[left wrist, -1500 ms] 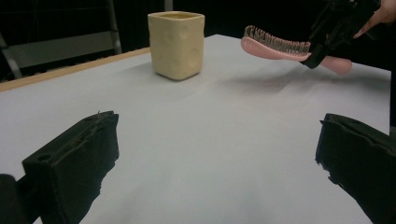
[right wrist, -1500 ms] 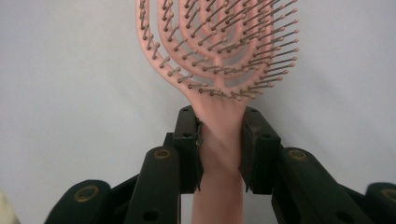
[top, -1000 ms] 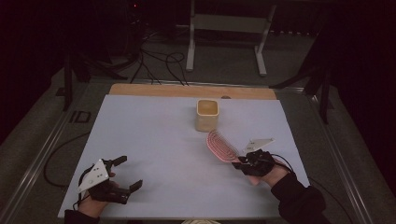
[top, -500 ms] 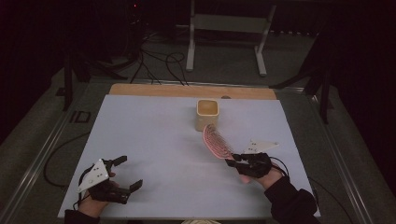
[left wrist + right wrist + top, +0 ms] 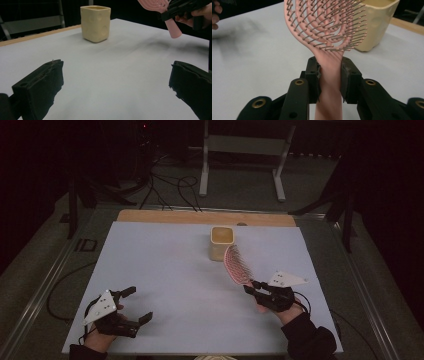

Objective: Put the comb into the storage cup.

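Now: pink hairbrush (image 5: 237,265) held off bench (image 5: 165,270) by right gripper (image 5: 251,287), jaws clamped on handle. Long axis pointed far-left, bristle head just beside cream cup (image 5: 221,242), at its near-right. Cup far nearer right hand than left. Left gripper (image 5: 137,304) spread wide, nothing between jaws, rested at near-left, well apart.

Dim and a bit grainy from above, with black dark all around the pale table (image 5: 165,270). Soft grey shadows on the table, smeared past the left gripper (image 5: 116,82) and beside the right gripper (image 5: 329,75). Sharp on the pink brush (image 5: 329,27). Blurry on the yellow cup (image 5: 377,25) behind. No glare.
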Tool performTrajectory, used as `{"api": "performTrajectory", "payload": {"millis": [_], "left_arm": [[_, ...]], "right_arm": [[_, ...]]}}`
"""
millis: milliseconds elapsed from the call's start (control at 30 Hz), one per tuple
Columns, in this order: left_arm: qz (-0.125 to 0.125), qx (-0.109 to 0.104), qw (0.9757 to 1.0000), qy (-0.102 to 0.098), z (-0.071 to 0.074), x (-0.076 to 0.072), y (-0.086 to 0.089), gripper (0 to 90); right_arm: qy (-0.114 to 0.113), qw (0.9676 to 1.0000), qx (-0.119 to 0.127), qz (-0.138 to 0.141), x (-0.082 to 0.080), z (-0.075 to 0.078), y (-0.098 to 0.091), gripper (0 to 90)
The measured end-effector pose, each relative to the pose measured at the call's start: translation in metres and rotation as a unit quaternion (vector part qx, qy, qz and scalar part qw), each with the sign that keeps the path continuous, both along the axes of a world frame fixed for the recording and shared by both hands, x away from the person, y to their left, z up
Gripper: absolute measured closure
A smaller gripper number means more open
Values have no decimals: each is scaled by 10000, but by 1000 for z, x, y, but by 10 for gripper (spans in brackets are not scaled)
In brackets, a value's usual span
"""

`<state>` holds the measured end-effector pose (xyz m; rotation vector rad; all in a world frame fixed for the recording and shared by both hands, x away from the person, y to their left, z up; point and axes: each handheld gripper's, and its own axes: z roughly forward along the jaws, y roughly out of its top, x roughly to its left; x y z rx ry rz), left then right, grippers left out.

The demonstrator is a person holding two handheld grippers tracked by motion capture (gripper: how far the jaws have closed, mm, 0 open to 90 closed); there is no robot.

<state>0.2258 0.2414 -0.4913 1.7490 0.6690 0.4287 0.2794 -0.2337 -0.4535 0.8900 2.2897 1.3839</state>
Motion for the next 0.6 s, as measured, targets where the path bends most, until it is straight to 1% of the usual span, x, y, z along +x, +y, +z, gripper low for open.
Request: {"api": "performTrajectory", "payload": {"millis": [67, 167, 200, 233, 333, 367, 400, 467, 533, 600], "left_arm": [[-8, 1, 10000, 1, 0, 0, -1, 1], [-7, 14, 10000, 9, 1, -1, -1, 1], [-7, 14, 10000, 9, 1, -1, -1, 1], [-6, -29, 10000, 10, 2, -1, -2, 1], [-8, -60, 10000, 9, 4, -1, -3, 1], [-23, -138, 9999, 44, 6, -1, -4, 1], [-23, -138, 9999, 44, 6, -1, -4, 1], [-25, -179, 9998, 111, 10, 1, -5, 1], [-17, -155, 9998, 144, 12, 1, -5, 1], [3, -46, 9996, 265, 18, 5, -6, 1]], "right_arm": [[-113, 9998, 84, -140, -3, 0, -1, 711], [-194, 9994, 151, -263, -6, -2, -2, 711], [-194, 9994, 151, -263, -6, -2, -2, 711], [-199, 9991, 208, -310, -7, -4, -2, 712], [-219, 9991, 196, -320, -6, -4, -3, 712], [-226, 9990, 211, -317, -6, -4, -3, 712], [-232, 9990, 206, -328, -6, -4, -3, 712], [-230, 9990, 178, -343, -5, -4, -3, 712], [-223, 9990, 158, -353, -6, -5, -3, 712], [-254, 9989, 146, -364, -6, -5, -3, 713]]}}
